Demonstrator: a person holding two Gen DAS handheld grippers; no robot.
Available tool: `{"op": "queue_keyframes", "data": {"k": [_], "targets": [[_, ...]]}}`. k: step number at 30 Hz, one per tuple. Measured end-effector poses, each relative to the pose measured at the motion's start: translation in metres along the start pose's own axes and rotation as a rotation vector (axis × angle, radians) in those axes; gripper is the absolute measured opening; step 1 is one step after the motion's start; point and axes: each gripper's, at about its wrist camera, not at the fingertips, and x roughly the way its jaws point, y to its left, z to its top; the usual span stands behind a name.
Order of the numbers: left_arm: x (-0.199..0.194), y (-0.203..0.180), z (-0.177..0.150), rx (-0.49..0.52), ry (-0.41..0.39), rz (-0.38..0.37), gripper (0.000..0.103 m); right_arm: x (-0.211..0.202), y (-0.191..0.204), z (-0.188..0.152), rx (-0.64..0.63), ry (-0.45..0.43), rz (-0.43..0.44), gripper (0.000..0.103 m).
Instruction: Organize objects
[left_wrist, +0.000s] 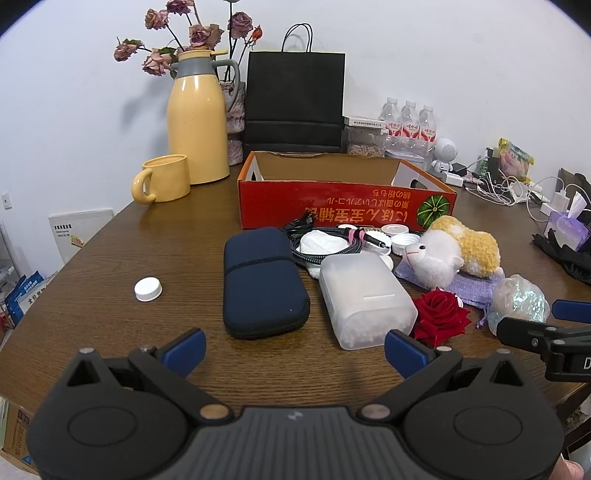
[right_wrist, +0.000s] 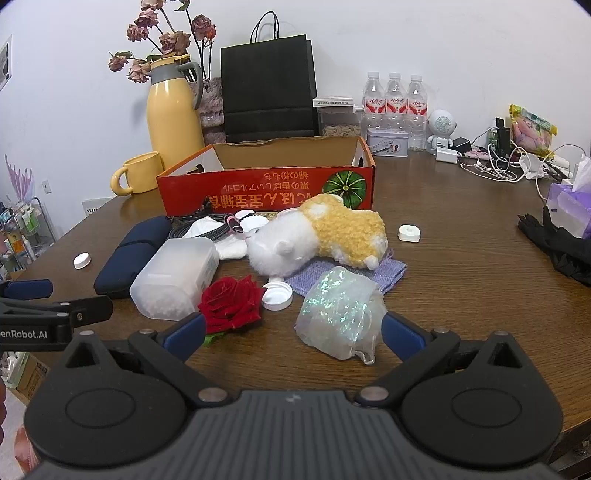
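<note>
Both grippers hovering low over worktop (left_wrist: 110, 295), nothing held. Left gripper (left_wrist: 294, 349): jaws wide open, navy case (left_wrist: 262, 282) & frosted plastic box (left_wrist: 364, 301) just ahead. Right gripper (right_wrist: 293, 334): jaws wide open too, iridescent wrapped bundle (right_wrist: 338, 310) sitting btwn blue fingertips (right_wrist: 184, 332), not pinched. Red rose (right_wrist: 231, 301), plush sheep (right_wrist: 321, 232), cable (left_wrist: 325, 245) piled in front of orange cardboard box (right_wrist: 266, 188).

The black gloves (right_wrist: 561, 243) are cut off by the right edge.
</note>
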Motion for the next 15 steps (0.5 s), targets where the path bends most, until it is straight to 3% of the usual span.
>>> {"op": "queue_keyframes", "data": {"k": [15], "targets": [[0.0012, -0.0004, -0.0020, 0.001, 0.000, 0.000, 0.103, -0.0017, -0.0026, -0.0010, 0.004, 0.001, -0.001, 0.103]]}}
